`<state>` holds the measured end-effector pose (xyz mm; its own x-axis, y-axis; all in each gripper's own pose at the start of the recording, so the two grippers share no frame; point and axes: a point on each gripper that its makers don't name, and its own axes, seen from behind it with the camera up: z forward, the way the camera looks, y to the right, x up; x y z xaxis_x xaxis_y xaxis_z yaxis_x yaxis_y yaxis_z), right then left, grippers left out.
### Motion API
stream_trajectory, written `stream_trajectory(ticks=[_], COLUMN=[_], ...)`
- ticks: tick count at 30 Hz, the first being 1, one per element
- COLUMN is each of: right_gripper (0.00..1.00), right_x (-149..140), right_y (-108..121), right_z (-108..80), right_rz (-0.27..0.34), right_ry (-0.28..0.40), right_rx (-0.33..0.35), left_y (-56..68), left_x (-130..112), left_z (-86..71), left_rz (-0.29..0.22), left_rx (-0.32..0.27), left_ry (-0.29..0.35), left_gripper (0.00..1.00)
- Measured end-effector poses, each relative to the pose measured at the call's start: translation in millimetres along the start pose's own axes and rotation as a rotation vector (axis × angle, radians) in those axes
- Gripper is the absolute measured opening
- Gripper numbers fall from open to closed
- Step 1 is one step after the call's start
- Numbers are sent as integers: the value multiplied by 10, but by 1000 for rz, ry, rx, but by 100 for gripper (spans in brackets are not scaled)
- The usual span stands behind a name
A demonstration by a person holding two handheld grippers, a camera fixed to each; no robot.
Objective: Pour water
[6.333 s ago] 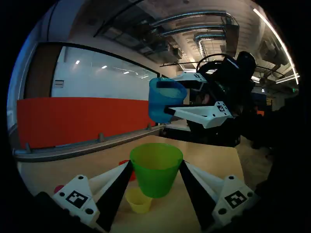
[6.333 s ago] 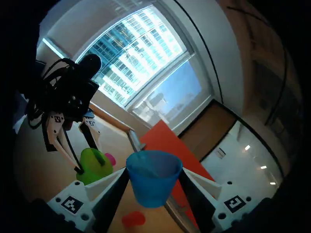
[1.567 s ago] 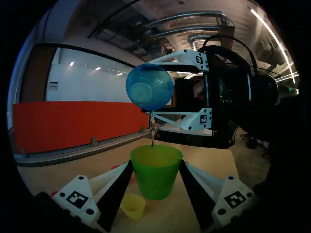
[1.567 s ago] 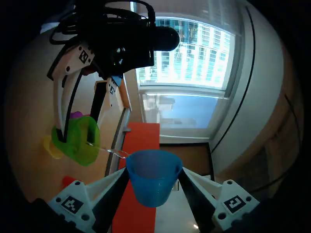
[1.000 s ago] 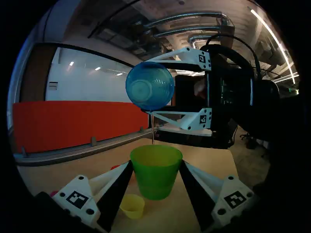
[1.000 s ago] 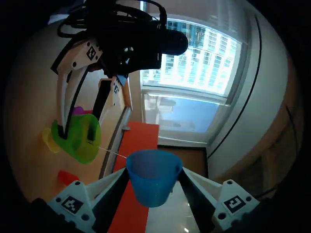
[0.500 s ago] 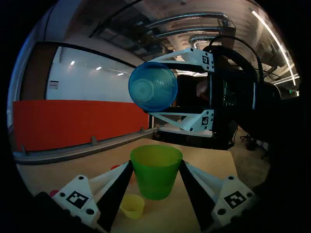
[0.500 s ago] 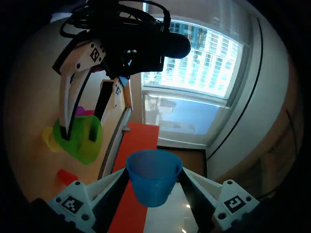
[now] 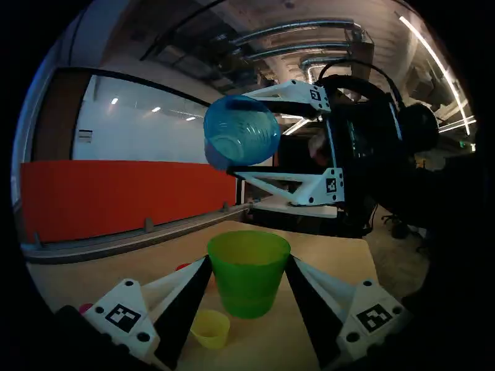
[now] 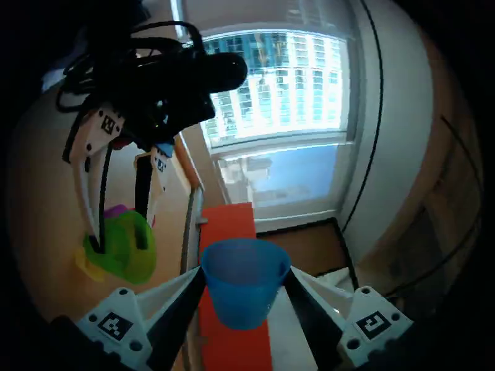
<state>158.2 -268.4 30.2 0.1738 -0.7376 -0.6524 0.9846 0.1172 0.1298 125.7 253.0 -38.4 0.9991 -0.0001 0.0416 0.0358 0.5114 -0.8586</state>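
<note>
Two thin plastic cups are each clamped just below the rim between fingers: the right gripper holds the blue cup tipped above the green cup, which the left gripper holds upright over the tabletop; both cups probably handle as light, smooth and easily squashed, so moderate pressure near the stiffer rim suits them.

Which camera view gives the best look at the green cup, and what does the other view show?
The left gripper view: the green cup is near and central, its rim and wall plain between the fingers of the left gripper. The right gripper view shows the green cup farther off, small and partly behind those fingers.
</note>
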Motion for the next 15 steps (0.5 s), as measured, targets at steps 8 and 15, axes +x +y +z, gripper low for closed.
stream_trajectory(ticks=[8,15], right_gripper=[89,89], right_x=[-40,42], right_y=[-169,-401], right_z=[-64,-112], right_rz=[386,683], right_ry=[13,35], right_rx=[7,39], left_y=[12,3], left_x=[11,29], left_z=[7,-4], left_rz=[9,16], left_rx=[2,7], left_ry=[2,0], left_gripper=[84,84])
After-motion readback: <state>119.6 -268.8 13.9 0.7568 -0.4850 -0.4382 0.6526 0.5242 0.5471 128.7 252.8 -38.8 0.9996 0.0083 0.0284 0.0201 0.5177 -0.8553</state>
